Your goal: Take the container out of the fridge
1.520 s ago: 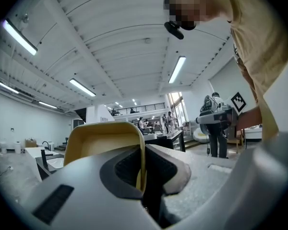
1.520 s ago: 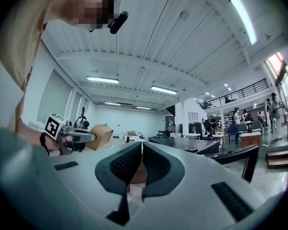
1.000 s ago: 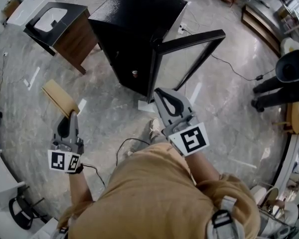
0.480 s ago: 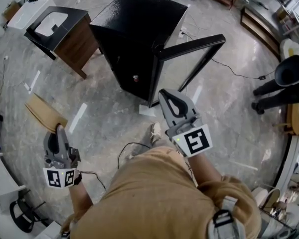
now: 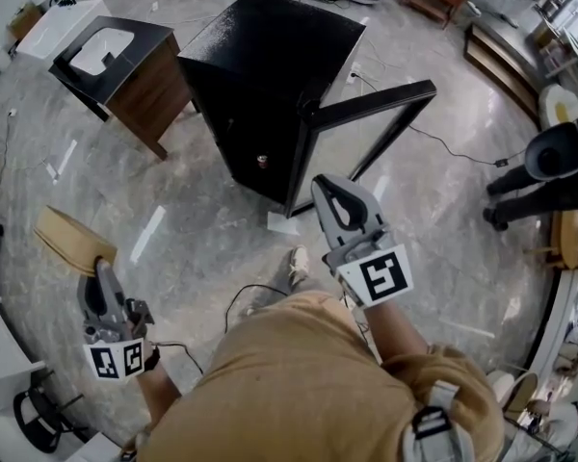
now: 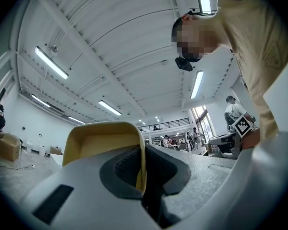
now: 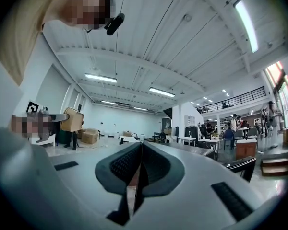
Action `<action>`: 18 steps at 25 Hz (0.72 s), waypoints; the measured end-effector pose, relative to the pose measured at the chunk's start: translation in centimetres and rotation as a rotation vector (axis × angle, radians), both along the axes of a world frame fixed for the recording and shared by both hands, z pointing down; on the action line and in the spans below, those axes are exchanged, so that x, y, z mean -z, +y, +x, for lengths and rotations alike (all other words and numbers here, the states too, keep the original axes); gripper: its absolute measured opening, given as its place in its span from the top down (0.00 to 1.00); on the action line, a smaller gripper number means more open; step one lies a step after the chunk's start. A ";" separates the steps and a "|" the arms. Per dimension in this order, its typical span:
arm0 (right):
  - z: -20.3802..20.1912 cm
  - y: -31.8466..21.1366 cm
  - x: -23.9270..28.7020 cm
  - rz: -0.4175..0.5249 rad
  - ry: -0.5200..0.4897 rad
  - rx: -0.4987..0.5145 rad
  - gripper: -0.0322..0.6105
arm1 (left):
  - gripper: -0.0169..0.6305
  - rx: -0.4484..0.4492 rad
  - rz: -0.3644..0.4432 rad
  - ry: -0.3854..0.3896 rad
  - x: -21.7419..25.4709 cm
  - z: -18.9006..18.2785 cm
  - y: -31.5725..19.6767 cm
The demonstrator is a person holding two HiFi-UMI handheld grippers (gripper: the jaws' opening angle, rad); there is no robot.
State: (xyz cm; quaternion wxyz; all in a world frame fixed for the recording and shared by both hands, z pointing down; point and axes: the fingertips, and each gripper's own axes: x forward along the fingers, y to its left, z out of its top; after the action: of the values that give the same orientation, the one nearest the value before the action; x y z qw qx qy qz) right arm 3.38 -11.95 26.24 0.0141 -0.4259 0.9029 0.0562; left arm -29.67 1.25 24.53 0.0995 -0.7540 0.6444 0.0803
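Tan shallow plastic container (image 5: 74, 239) is out of the black boxy fridge (image 5: 270, 56), sticking out past the tips of the left gripper (image 5: 98, 263), well to the left of the cabinet. In the left gripper view the jaws are nearly together, pinching only one thin side wall of the container (image 6: 103, 143), with the rest of the tub hanging free beyond the left gripper (image 6: 143, 152). The right gripper (image 5: 329, 183) is closed with nothing between its jaws; the right gripper view shows its pads (image 7: 129, 164) meeting.

The likely risk is the hold itself. A pinch on a single thin wall, with the whole body out in front, could let the container pivot or slip from the pads if the hand swings or tilts sharply. The fridge's open door (image 5: 366, 99) stands just ahead of the right gripper, so a careless move could knock it. A black cable (image 5: 241, 292) trails on the floor near the person's foot.

Compared with a second ago, the left gripper and container have drawn further left and back from the fridge. The right gripper has hardly shifted, and the door remains open.
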 end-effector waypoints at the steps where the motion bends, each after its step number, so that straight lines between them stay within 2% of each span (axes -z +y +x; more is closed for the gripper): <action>1: 0.0 -0.1 0.1 0.001 -0.001 -0.001 0.94 | 0.95 0.013 0.001 0.011 -0.1 -0.3 0.2; 5: 0.0 -0.4 0.3 0.000 0.004 -0.002 0.94 | 0.95 0.051 0.003 0.033 -0.2 -1.2 0.8; 18: 0.1 -1.6 0.9 -0.006 -0.005 -0.016 0.94 | 0.95 0.097 0.035 0.020 1.2 -2.6 0.5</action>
State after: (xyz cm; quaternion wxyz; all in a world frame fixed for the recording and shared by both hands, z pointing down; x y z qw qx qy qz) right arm 3.47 -13.53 25.37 0.0147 -0.4334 0.8996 0.0525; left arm -32.27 1.74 23.37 0.1099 -0.7192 0.6796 0.0942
